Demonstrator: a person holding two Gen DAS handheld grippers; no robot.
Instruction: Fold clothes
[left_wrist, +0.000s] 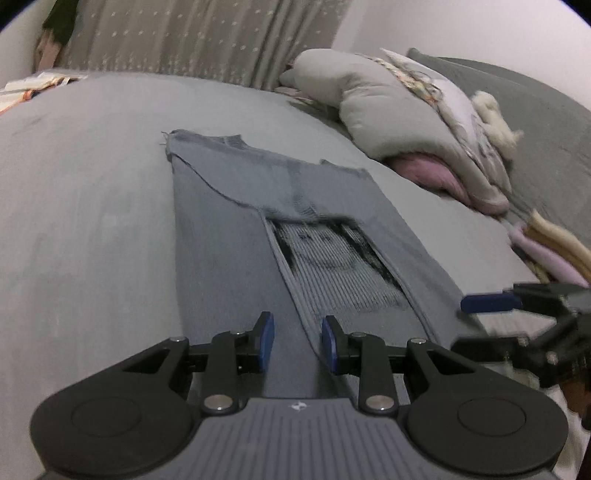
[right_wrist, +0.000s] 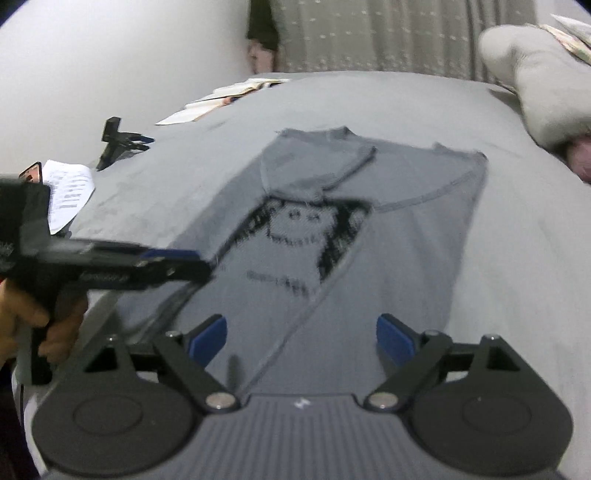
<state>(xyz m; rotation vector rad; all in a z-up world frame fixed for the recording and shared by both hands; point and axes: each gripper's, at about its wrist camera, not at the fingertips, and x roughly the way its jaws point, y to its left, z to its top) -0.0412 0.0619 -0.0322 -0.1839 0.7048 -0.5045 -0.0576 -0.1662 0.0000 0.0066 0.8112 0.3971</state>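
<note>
A grey T-shirt (left_wrist: 229, 206) lies flat on the grey bed, both side flaps folded in over a black face print (left_wrist: 328, 254). It also shows in the right wrist view (right_wrist: 406, 240), with the print (right_wrist: 299, 236) partly covered. My left gripper (left_wrist: 297, 343) hovers over the shirt's near end, jaws a little apart and empty; it appears at the left of the right wrist view (right_wrist: 173, 258). My right gripper (right_wrist: 301, 338) is wide open over the near hem, holding nothing; it shows blurred at the right of the left wrist view (left_wrist: 491, 302).
Pillows and a bundled quilt (left_wrist: 406, 110) lie at the bed's right side, with folded clothes (left_wrist: 554, 251) nearer. Papers (right_wrist: 70, 192) and a black clip stand (right_wrist: 118, 142) lie on the left of the bed. A curtain (right_wrist: 388, 33) hangs behind.
</note>
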